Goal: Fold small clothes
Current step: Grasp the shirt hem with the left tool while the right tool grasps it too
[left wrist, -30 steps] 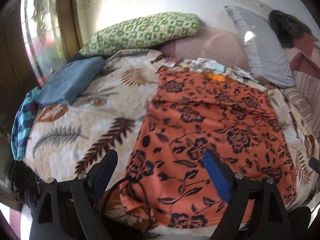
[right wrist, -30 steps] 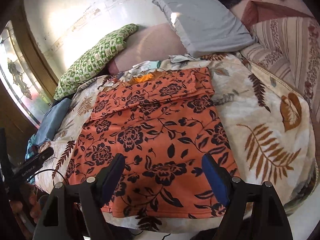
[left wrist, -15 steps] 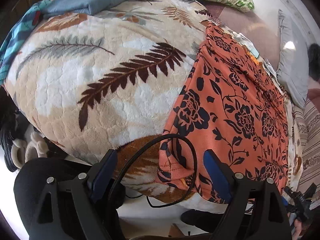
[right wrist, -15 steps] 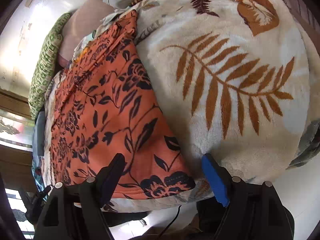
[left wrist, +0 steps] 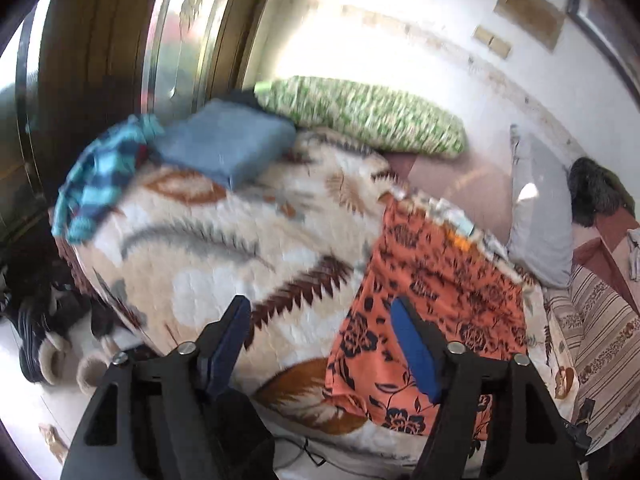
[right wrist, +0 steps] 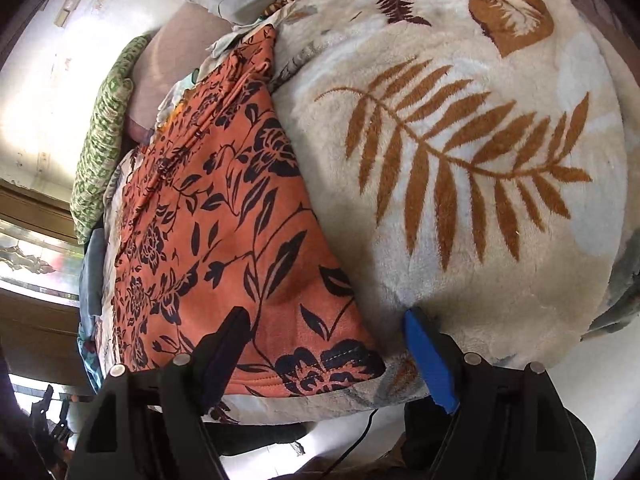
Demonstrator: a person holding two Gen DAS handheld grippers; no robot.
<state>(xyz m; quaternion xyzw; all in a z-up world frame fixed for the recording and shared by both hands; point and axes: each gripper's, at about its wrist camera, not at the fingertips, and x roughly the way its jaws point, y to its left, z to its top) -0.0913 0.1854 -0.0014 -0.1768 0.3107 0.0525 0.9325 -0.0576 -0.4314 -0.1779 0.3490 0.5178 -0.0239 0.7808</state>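
An orange garment with black flowers (left wrist: 432,280) lies spread flat on a cream leaf-print blanket (left wrist: 224,264) that covers the bed. My left gripper (left wrist: 320,320) hovers over the garment's near left corner. Its jaws are closing, and only air is between them; the view is blurred by motion. My right gripper (right wrist: 328,344) stands open low at the bed's near edge. The garment's near right corner (right wrist: 332,364) lies between its fingers, and the pads do not press on it. The blanket (right wrist: 460,240) fills the right of that view.
A green patterned pillow (left wrist: 360,116) and a grey pillow (left wrist: 540,208) lie at the far side of the bed. A folded blue cloth (left wrist: 228,140) and a teal striped cloth (left wrist: 100,176) sit at the far left. Slippers (left wrist: 52,360) lie on the floor.
My left gripper has lifted from the garment's near left corner and now looks across the bed. My right gripper dropped to the near right corner and has held still since.
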